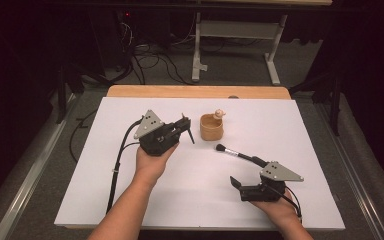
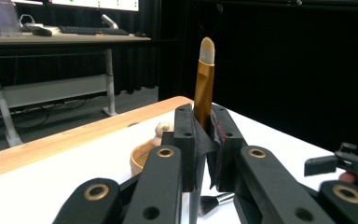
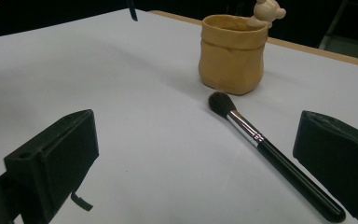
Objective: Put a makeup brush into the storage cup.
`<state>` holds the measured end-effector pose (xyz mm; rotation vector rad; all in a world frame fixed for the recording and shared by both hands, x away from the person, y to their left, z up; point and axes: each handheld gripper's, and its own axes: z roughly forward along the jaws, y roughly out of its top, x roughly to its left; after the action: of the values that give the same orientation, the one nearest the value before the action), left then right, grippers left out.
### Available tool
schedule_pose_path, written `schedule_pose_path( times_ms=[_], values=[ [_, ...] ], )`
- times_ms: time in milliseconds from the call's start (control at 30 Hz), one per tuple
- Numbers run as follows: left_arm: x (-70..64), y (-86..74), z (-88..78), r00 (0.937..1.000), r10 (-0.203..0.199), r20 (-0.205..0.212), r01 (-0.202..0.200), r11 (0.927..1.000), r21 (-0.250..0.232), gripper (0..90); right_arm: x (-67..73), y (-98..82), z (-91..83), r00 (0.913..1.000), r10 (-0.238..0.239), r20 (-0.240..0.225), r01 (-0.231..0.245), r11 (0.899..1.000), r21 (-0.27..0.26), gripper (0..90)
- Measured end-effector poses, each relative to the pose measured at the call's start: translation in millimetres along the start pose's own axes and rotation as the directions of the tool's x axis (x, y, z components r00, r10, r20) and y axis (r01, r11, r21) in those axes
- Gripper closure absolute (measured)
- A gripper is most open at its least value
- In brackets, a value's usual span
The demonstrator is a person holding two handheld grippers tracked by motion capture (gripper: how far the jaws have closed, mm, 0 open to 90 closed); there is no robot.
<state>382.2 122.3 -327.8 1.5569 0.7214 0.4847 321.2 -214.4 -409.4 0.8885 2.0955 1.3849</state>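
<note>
My left gripper [image 1: 182,126] hovers over the white board, just left of a tan cup [image 1: 211,127] with a small figure on its rim. In the left gripper view the left gripper [image 2: 205,128] is shut on a slim gold-handled brush [image 2: 203,81] that stands upright with its pale tip on top. A black-handled brush [image 1: 240,154] with dark bristles lies flat right of the cup. My right gripper [image 1: 237,185] rests near the front right. In the right gripper view the right gripper [image 3: 196,154] is open, with the black brush [image 3: 279,161] lying toward its right jaw and the cup [image 3: 232,53] beyond.
The white board [image 1: 130,200] covers a wooden table [image 1: 195,91]. Past the far edge are floor cables and a desk frame [image 1: 240,30]. The other gripper [image 2: 349,163] shows at the right edge of the left gripper view.
</note>
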Motion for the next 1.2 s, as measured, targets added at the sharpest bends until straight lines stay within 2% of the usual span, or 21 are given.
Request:
schedule_pose_path(
  times_ms=[300,700,800,900,933,1000,1067,1167,1200],
  values=[
    [8.8,11.6,15.4,0.9997,0.012,-0.022,-0.013,0.9998,-0.014,83.1,0.1,-0.5,0.9,1.0,0.0,0.0,0.0,1.0,-0.007,1.4],
    [20.1,13.0,47.0,0.9991,-0.034,-0.027,0.034,0.9994,-0.01,83.1,-0.1,-1.6,0.1,1.0,-0.009,0.001,0.009,1.0,-0.005,1.4],
    [22.9,13.9,51.0,0.999,-0.03,-0.032,0.03,0.9995,-0.004,83.2,-0.1,-2.1,-1.0,1.0,-0.001,0.001,0.001,1.0,-0.01,1.4],
    [24.6,13.9,54.4,0.9984,-0.044,-0.037,0.044,0.999,-0.01,83.1,0.2,-2.3,-1.9,0.9999,-0.011,0.005,0.011,1.0,-0.016,1.4],
    [26.0,13.7,54.4,0.9987,-0.034,-0.039,0.034,0.9994,-0.001,83.1,0.4,-2.3,-1.9,0.9999,-0.012,0.006,0.012,1.0,-0.017,1.4],
    [27.1,12.9,55.7,0.9982,-0.049,-0.034,0.049,0.9988,-0.008,83.1,0.3,-2.2,-1.8,0.9999,-0.013,0.006,0.014,1.0,-0.019,1.4],
    [27.8,12.1,56.5,0.9985,-0.039,-0.038,0.039,0.9992,-0.003,83.1,0.5,-2.1,-1.6,0.9999,-0.013,0.005,0.013,1.0,-0.018,1.4],
    [28.1,12.3,58.3,0.9978,-0.055,-0.037,0.054,0.9984,-0.014,83.2,0.8,-2.1,-1.4,1.0,-0.009,0.003,0.009,1.0,-0.017,1.4],
    [28.3,12.8,58.6,0.9981,-0.048,-0.038,0.047,0.9988,-0.011,83.1,0.8,-2.1,-1.3,1.0,-0.009,0.002,0.009,1.0,-0.016,1.4]
  ],
)
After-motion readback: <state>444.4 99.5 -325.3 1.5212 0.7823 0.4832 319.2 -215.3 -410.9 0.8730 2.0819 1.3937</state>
